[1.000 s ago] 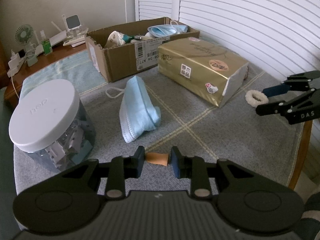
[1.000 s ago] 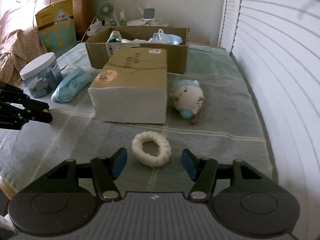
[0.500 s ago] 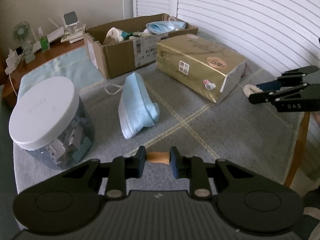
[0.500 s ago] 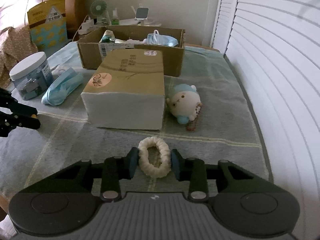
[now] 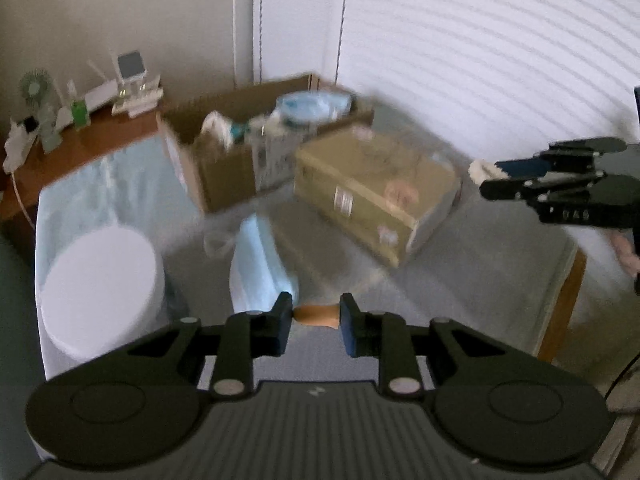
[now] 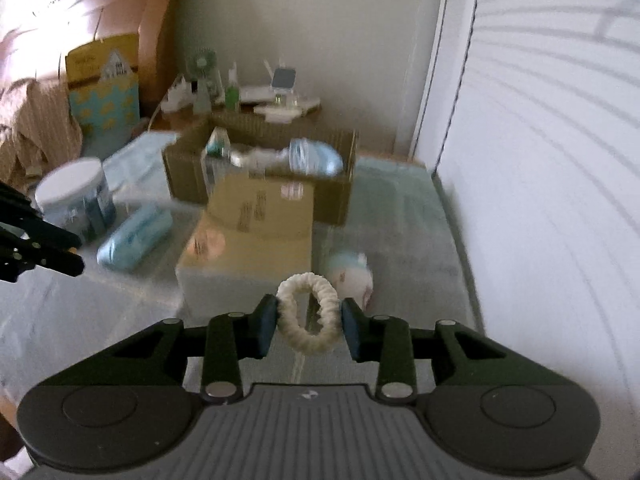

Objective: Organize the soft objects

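The right gripper [image 6: 309,322] is holding the cream fluffy ring-shaped scrunchie [image 6: 308,312] between its two fingers, above the grey checked cloth on the counter [image 6: 404,248]. The left gripper [image 5: 316,322] is closing narrowly on a small orange soft piece [image 5: 315,315]. The open brown cardboard box [image 6: 260,168] is lying at 12 o'clock, behind the gold tissue pack [image 6: 256,224]. To do this step well, the person is probably needing to carry both things high over the pack and release them only above the box.
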Tool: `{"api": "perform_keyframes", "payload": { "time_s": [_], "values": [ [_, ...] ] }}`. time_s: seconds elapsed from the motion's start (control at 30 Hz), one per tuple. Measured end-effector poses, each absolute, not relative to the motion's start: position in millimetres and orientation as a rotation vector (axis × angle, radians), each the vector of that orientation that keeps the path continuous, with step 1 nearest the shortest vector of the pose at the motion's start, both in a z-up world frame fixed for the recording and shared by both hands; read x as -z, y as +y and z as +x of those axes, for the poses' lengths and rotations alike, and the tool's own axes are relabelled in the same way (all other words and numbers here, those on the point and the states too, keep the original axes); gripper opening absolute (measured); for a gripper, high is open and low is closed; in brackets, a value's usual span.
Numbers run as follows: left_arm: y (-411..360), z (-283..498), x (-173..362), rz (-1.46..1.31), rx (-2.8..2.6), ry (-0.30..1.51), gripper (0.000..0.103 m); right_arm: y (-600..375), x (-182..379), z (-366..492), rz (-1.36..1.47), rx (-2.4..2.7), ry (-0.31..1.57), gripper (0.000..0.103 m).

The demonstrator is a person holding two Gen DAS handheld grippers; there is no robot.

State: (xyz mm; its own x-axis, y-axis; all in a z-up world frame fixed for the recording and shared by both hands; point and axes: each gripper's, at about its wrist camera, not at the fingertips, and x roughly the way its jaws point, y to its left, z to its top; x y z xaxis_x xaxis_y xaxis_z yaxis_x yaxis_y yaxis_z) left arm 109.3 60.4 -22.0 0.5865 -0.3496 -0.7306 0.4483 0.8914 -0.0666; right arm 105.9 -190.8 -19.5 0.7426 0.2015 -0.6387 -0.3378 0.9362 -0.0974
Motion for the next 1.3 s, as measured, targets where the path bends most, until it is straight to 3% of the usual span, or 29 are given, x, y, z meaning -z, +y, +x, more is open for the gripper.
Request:
{"api": "perform_keyframes", "payload": {
  "time_s": [0.53,0.6,0.63,0.73,0.87,0.93,1.3],
  "values": [
    [30,269,-25,0.132,0.396,0.681,0.025,-176,-11,139,-0.187,-0.343,0.552,0.040],
    [28,288,-22,0.121,0.375,0.675,0.035,-175,-12,143,-0.190,-0.339,0.548,0.040],
    [27,293,-21,0.116,0.367,0.676,0.051,-175,-13,144,-0.191,-0.339,0.548,0.040],
    [30,300,-18,0.100,0.314,0.664,0.085,-175,-13,149,-0.194,-0.336,0.546,0.040],
    [42,291,-22,0.058,0.296,0.653,0.090,-175,-15,160,-0.194,-0.332,0.547,0.040],
    [47,277,-27,0.055,0.295,0.640,0.098,-174,-16,165,-0.197,-0.335,0.546,0.040],
    [47,175,-35,0.124,0.245,0.594,0.102,-153,-26,202,-0.232,-0.380,0.541,0.040]
  ]
}}
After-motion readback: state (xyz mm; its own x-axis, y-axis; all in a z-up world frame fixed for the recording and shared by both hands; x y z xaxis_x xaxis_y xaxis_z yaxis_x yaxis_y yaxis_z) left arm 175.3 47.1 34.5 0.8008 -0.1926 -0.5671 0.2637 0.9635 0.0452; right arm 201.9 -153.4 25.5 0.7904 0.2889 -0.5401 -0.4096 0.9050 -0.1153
